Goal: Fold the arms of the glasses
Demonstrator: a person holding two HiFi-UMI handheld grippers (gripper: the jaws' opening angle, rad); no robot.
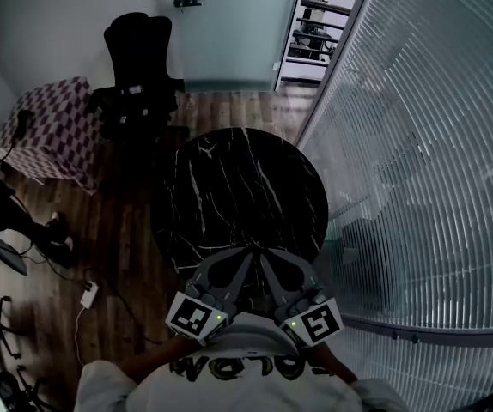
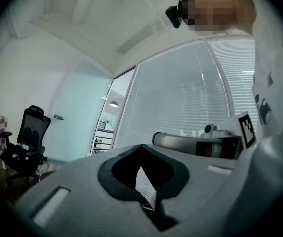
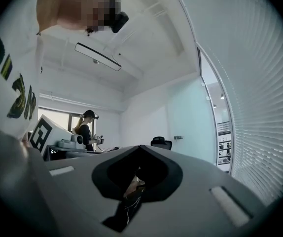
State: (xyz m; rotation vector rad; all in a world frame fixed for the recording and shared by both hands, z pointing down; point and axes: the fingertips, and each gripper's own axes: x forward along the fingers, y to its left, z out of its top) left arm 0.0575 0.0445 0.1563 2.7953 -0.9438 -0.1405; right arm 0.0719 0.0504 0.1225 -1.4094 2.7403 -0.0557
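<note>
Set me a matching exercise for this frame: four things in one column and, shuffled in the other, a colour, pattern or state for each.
Things:
1. round table
2. office chair
3. box at the left of the head view
4. left gripper

Descriptions:
A. checked pattern
B. jaws shut, nothing between them
C. plain black, standing near the far wall
D. black with white veins

Pairs: 1-D, 2-C, 3-A, 4-B

Item count
One left gripper (image 1: 248,252), one right gripper (image 1: 264,252), one round table (image 1: 238,187), one office chair (image 1: 139,54), one checkered box (image 1: 57,127).
</note>
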